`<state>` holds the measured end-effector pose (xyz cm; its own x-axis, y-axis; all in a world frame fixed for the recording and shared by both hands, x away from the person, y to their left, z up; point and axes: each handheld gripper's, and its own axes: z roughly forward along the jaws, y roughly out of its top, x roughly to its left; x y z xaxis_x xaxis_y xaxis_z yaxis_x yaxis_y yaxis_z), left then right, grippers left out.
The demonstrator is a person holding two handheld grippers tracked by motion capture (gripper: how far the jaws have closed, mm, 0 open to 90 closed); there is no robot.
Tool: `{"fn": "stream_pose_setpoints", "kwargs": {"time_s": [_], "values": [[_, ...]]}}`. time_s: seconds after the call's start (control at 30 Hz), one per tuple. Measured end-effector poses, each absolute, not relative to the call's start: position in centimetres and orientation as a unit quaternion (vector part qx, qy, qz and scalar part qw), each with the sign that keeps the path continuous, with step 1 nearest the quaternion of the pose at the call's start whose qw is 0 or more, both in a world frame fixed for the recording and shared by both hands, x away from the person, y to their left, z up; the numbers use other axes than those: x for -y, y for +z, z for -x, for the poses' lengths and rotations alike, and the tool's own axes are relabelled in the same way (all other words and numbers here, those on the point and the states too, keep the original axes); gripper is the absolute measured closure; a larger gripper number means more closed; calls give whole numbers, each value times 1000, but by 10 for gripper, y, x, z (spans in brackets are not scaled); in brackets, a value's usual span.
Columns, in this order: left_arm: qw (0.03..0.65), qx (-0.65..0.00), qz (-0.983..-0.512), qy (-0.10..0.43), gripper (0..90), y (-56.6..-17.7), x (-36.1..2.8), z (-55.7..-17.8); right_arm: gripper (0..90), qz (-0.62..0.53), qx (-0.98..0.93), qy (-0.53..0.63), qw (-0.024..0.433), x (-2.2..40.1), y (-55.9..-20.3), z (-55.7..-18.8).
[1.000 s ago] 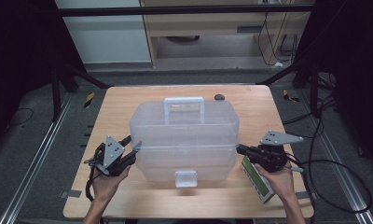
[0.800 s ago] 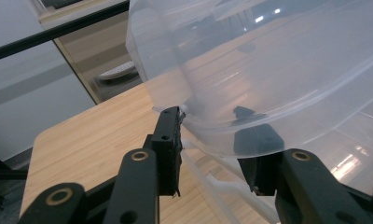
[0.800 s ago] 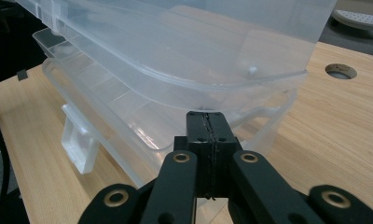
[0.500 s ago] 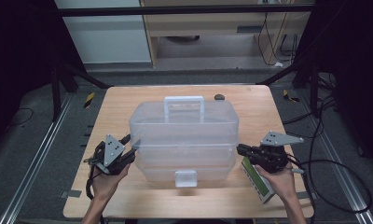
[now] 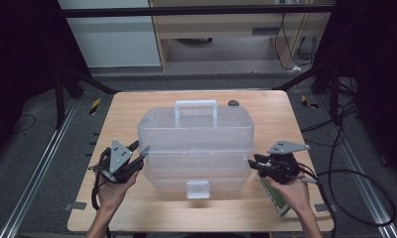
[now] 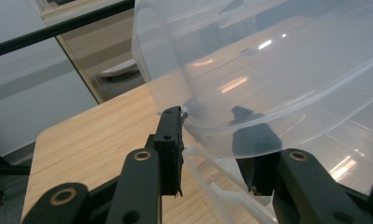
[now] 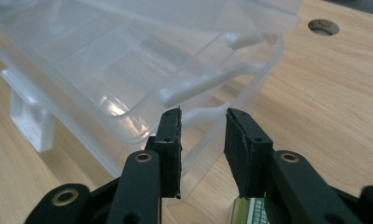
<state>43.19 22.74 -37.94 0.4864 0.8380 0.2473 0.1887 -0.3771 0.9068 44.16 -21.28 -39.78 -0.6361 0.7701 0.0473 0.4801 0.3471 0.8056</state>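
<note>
1. Nearest the person, two hands come in from the lower edge of the high view, each holding one gripper: the left gripper [image 5: 137, 152] at the left end of the clear plastic box [image 5: 196, 141], the right gripper [image 5: 253, 163] at its right end.
2. A green-and-white packet [image 5: 276, 197] lies on the table [image 5: 127, 111] under the right hand, just beside the box's near right corner; its corner shows between the jaws in the right gripper view [image 7: 250, 207].
3. In the left gripper view, the left gripper [image 6: 212, 135] straddles a curved wall of the box [image 6: 268, 70]: one jaw stands outside it, the other shows through the plastic. Whether the pads press on the wall cannot be told.
4. In the right gripper view, the right gripper [image 7: 203, 140] has its jaws apart, having just been opening. The rim at the box's end [image 7: 198, 114] lies between the tips, and no pad presses on it.
5. The box stands mid-table, lid down, with one white latch [image 5: 197, 189] on its near face and one handle [image 5: 195, 111] upright on top.
6. Farthest off, one round hole [image 5: 233, 103] sits in the tabletop behind the box.
7. Counted: one box, two grippers, one packet.
</note>
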Motion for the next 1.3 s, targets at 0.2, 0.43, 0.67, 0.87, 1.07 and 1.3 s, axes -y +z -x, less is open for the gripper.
{"fn": "stream_pose_setpoints", "kwargs": {"time_s": [0.2, 0.43, 0.67, 0.87, 1.07, 1.3], "values": [[437, -349, -744, 366, 633, -377, -228, -433, 655, -394, -815, 388, 174, 206, -406, -445], [439, -347, -743, 369, 642, -372, -228, -437, 658, -400, -814, 384, 172, 204, -408, -447], [440, -350, -741, 367, 660, -369, -230, -443, 682, -402, -812, 388, 170, 202, -409, -448], [435, -350, -743, 368, 676, -366, -230, -448, 702, -405, -810, 391, 164, 201, -410, -448], [433, -350, -745, 367, 683, -364, -231, -451, 701, -410, -807, 391, 165, 200, -410, -447], [433, -353, -743, 368, 690, -362, -230, -454, 698, -417, -803, 394, 163, 200, -411, -447]]}}
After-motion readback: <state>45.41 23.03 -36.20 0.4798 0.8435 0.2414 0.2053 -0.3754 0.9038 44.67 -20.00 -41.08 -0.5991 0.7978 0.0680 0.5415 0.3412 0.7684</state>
